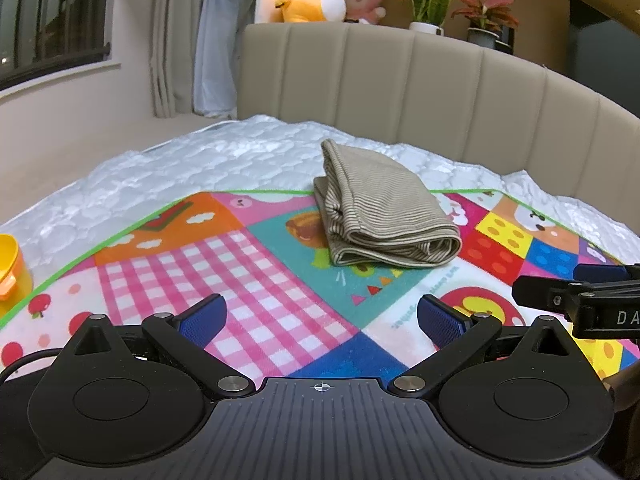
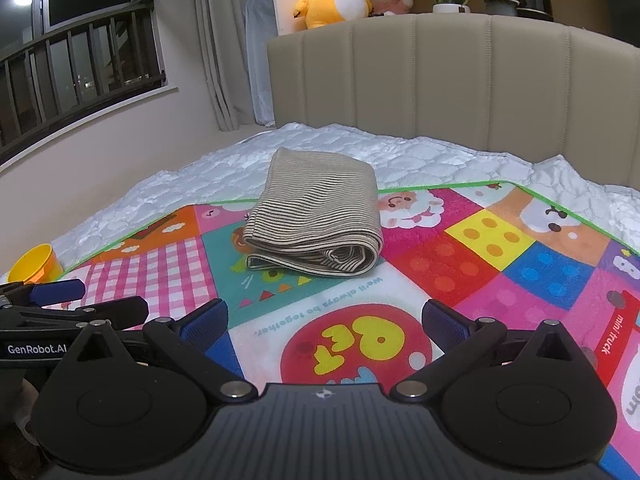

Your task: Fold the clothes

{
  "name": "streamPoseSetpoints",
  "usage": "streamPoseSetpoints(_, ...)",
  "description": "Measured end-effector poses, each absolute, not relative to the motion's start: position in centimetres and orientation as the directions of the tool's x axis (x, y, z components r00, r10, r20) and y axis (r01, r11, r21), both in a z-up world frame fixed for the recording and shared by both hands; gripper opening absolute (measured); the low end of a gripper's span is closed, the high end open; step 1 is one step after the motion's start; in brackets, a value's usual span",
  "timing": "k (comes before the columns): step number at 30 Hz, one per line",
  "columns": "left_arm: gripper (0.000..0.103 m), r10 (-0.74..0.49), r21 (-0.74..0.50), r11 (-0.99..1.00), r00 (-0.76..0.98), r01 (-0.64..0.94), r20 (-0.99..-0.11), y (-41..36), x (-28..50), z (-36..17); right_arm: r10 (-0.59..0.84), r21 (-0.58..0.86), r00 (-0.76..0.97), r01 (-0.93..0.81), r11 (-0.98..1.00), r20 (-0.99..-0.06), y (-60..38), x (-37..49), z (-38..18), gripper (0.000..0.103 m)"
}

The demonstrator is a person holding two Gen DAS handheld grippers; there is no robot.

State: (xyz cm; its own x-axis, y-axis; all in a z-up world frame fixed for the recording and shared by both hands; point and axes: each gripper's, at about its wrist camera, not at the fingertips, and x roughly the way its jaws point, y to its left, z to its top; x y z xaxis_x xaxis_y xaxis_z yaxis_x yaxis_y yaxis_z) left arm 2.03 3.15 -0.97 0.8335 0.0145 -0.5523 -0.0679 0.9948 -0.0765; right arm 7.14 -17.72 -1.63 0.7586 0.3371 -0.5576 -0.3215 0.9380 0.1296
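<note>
Nearest the lens in each wrist view sits the black gripper body, its two blue-padded fingers spread wide with nothing between them: the left gripper (image 1: 322,316) and the right gripper (image 2: 324,320) both hover empty above the play mat (image 2: 500,280), side by side and pulled back from the work. The striped garment (image 2: 316,216) lies ahead of both, already folded into a compact bundle with its rolled edge facing the cameras; its far part rests over the mat's green border onto the white quilted mattress (image 1: 200,164). Judged from this layout, the fold appears complete or nearly so. If a final tidy is required, approach low from the near edge, close on the loose lower layers at the bundle's near left corner, and press or tuck without dragging the stack off the mat. Avoid lifting one layer alone, which would likely unroll the bundle. Legible text: "GenRobot.AI" on the left gripper's side as seen from the right wrist; "DA", cut off, on the right gripper's arm; "we'll always be together" and "mini truck" printed on the mat.
</note>
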Motion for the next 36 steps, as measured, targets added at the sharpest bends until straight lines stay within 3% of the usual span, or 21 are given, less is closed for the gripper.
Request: streamPoseSetpoints(36,0.103,0.036,-0.063,0.995,0.852,-0.081,-0.523,3.44,1.65,-0.58,0.353,0.153,0.749,-0.325,0.933,-0.561,-17.79,7.19,-1.61,0.103)
